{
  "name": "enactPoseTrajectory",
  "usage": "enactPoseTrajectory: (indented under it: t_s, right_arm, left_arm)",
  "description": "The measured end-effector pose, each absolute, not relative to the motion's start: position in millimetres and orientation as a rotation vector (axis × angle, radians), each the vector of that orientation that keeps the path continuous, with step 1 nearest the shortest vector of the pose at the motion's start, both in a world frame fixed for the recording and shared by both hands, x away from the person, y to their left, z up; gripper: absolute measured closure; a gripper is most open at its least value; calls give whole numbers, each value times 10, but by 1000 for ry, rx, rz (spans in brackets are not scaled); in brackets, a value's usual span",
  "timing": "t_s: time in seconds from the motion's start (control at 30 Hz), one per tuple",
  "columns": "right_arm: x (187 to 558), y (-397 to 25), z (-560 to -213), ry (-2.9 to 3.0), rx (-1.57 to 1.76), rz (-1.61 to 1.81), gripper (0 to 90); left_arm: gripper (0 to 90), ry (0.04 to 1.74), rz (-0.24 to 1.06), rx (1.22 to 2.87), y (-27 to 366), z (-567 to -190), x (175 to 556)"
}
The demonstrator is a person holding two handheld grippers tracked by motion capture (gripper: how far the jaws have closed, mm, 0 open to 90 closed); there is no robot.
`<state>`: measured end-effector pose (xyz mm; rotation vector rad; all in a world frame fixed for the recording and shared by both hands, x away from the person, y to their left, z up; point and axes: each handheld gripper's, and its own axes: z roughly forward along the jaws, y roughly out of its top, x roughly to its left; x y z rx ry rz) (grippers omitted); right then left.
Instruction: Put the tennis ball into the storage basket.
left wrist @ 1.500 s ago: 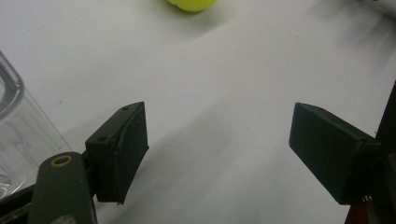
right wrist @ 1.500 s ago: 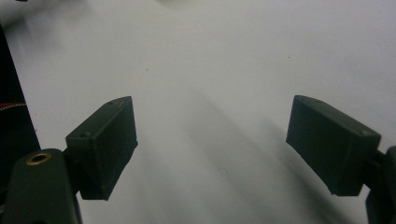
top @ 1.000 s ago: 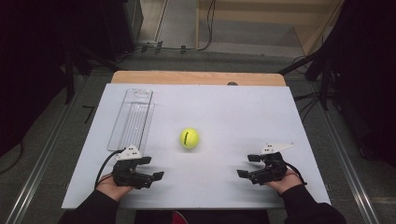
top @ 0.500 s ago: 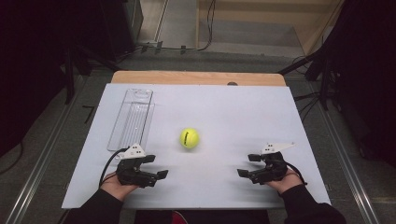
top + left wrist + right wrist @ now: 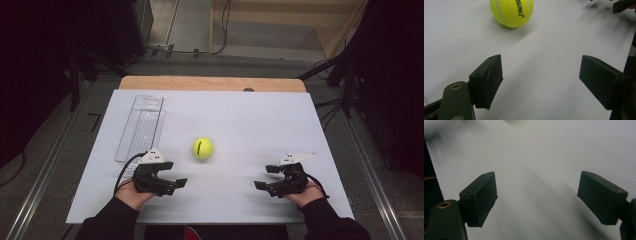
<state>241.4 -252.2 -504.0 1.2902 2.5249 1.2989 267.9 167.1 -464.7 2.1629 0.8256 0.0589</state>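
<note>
Ball: yellow tennis ball (image 5: 203, 148) resting on the white table (image 5: 240, 125), ahead of the left gripper and to its right; apart from both grippers.
Ball, axis: round, no long axis; black lettering (image 5: 518, 8) faces the left gripper, a white seam curving beside it.
Left gripper (image 5: 172, 183): held in a hand (image 5: 131, 194) at the near edge of the table; jaws spread wide, holding nothing, pointing toward the right gripper.
Right gripper (image 5: 263, 177): held in a hand (image 5: 306, 194) at the near edge; jaws spread wide, bare table between them, pointing toward the left gripper.
Tray: clear plastic tray (image 5: 142, 126), long and narrow, lying beyond the left gripper, its long axis running away from the person; well apart from the ball.
</note>
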Motion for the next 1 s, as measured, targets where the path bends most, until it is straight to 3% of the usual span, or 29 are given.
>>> enactPoseTrajectory:
  t_s: [0.23, 0.3, 0.33, 1.0]
  right_arm:
    - [2410, -2523, -5036, 2526, 1292, 1298, 143]
    - [2410, -2523, -5036, 2526, 1291, 1297, 143]
    - [2410, -2524, -5036, 2526, 1292, 1296, 143]
    - [2409, -2526, -5038, 2527, 1292, 1294, 143]
  left_arm:
    - [156, 813, 31, 2170, 1580, -4623, 2707]
    - [108, 811, 15, 2164, 1560, -4618, 2725]
    - [0, 809, -8, 2165, 1548, -4620, 2744]
    - [0, 843, 39, 2173, 1405, -4528, 2917]
